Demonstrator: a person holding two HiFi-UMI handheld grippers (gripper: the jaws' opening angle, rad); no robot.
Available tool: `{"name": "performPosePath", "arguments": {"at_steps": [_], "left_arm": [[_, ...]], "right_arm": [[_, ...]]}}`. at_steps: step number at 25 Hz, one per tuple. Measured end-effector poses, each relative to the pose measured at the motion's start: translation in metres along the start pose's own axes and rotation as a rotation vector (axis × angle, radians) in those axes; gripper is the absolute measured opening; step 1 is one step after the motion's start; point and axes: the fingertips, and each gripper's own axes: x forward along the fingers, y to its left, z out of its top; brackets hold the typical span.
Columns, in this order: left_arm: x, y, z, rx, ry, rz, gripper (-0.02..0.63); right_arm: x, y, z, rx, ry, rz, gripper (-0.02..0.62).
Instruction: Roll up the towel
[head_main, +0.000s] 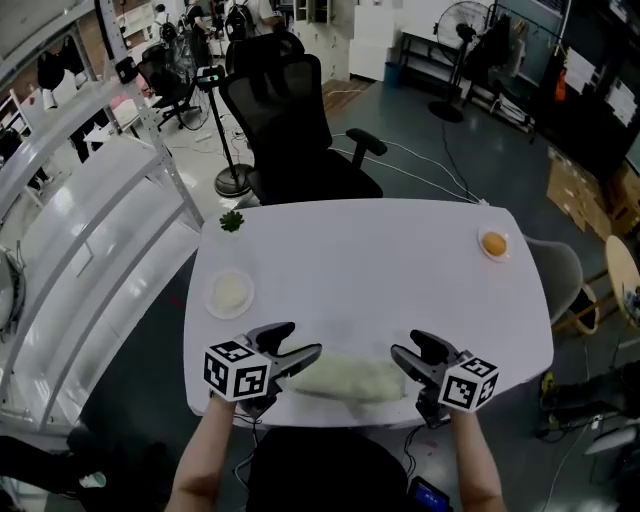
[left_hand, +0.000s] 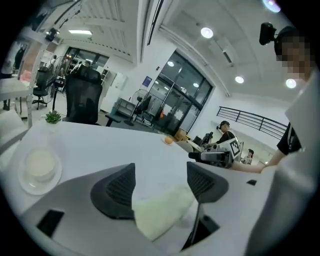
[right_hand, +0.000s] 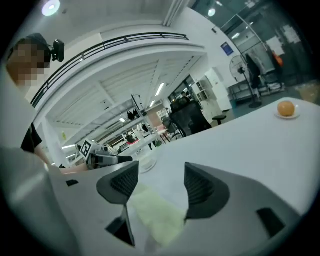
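The pale, cream-coloured towel (head_main: 345, 378) lies as a roll along the near edge of the white table (head_main: 370, 270). My left gripper (head_main: 297, 345) hovers over the roll's left end with its jaws wide and nothing pressed between them. My right gripper (head_main: 408, 350) hovers over the right end, also open. In the left gripper view the towel (left_hand: 160, 212) shows low between the spread pads (left_hand: 120, 187), apart from them. In the right gripper view the towel (right_hand: 157, 212) sits likewise below the gap of the gripper (right_hand: 161, 180).
A white dish (head_main: 230, 293) stands at the table's left. A small green plant (head_main: 232, 221) sits at the far left corner, and an orange on a saucer (head_main: 494, 243) at the far right. A black office chair (head_main: 295, 130) stands behind the table.
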Motion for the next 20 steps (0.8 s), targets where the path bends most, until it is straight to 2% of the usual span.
{"name": "performPosePath", "arguments": {"at_steps": [3, 6, 9, 10, 15, 17, 20], "left_arm": [[0.003, -0.013, 0.015, -0.004, -0.054, -0.012, 0.343], [0.003, -0.020, 0.033, 0.029, -0.111, 0.011, 0.294], [0.001, -0.027, 0.042, 0.055, -0.156, 0.032, 0.219], [0.000, -0.028, 0.043, 0.055, -0.167, 0.036, 0.203], [-0.008, -0.025, 0.050, 0.083, -0.226, 0.081, 0.105], [-0.011, -0.024, 0.054, 0.091, -0.259, 0.079, 0.073], [-0.012, -0.028, 0.058, 0.100, -0.309, 0.043, 0.038]], "right_arm": [[0.000, 0.020, 0.018, -0.020, -0.082, -0.043, 0.266], [-0.001, 0.036, 0.033, -0.025, -0.164, -0.117, 0.212], [-0.003, 0.045, 0.037, 0.020, -0.252, -0.161, 0.108], [-0.004, 0.047, 0.037, 0.025, -0.267, -0.175, 0.095], [-0.020, 0.055, 0.040, -0.101, -0.277, -0.285, 0.037], [-0.026, 0.055, 0.043, -0.139, -0.300, -0.296, 0.008], [-0.030, 0.057, 0.048, -0.170, -0.322, -0.293, 0.008]]}}
